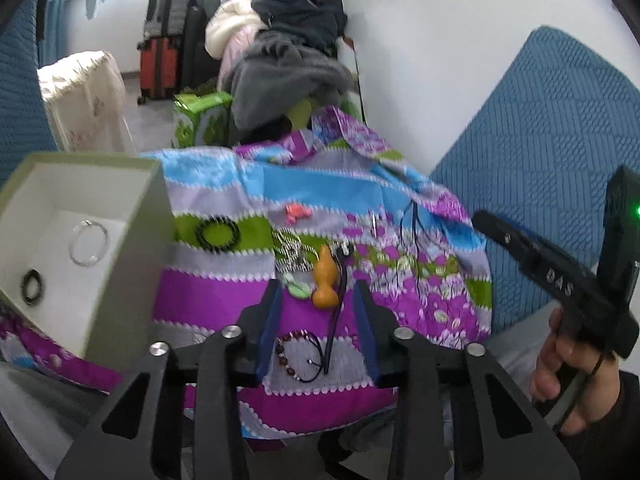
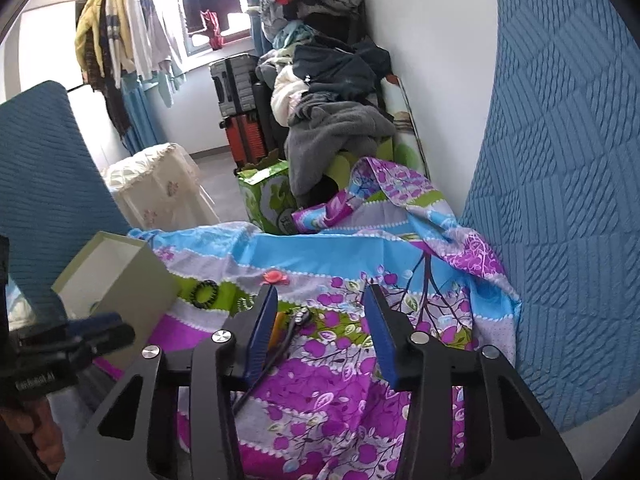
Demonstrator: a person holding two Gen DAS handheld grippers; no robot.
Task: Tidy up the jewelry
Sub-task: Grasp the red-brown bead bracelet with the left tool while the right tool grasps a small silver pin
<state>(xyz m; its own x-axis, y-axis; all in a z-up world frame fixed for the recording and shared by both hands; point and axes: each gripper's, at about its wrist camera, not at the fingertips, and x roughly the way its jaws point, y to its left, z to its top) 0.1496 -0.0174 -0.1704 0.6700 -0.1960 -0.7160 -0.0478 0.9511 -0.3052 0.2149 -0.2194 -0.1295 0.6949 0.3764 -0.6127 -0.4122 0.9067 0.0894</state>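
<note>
Jewelry lies on a striped purple, blue and green cloth (image 1: 224, 292). My left gripper (image 1: 318, 286) is open and empty, its fingers either side of an orange gourd pendant (image 1: 325, 282) on a black cord; a dark beaded bracelet (image 1: 294, 354) lies between them, nearer me. A black ring bracelet (image 1: 218, 234), a pink piece (image 1: 297, 211) and a silver chain (image 1: 290, 252) lie further off. An open white box (image 1: 86, 240) at left holds a silver bangle (image 1: 89, 243) and a black band (image 1: 32, 292). My right gripper (image 2: 320, 292) is open and empty above the cloth (image 2: 328, 380).
A blue quilted cushion (image 1: 552, 152) stands at right against the white wall. Beyond the cloth are a green box (image 1: 200, 120), piled clothes (image 1: 280, 60), suitcases (image 1: 168, 40) and a cream covered stool (image 1: 82, 96). Clothes hang on a rack (image 2: 128, 36).
</note>
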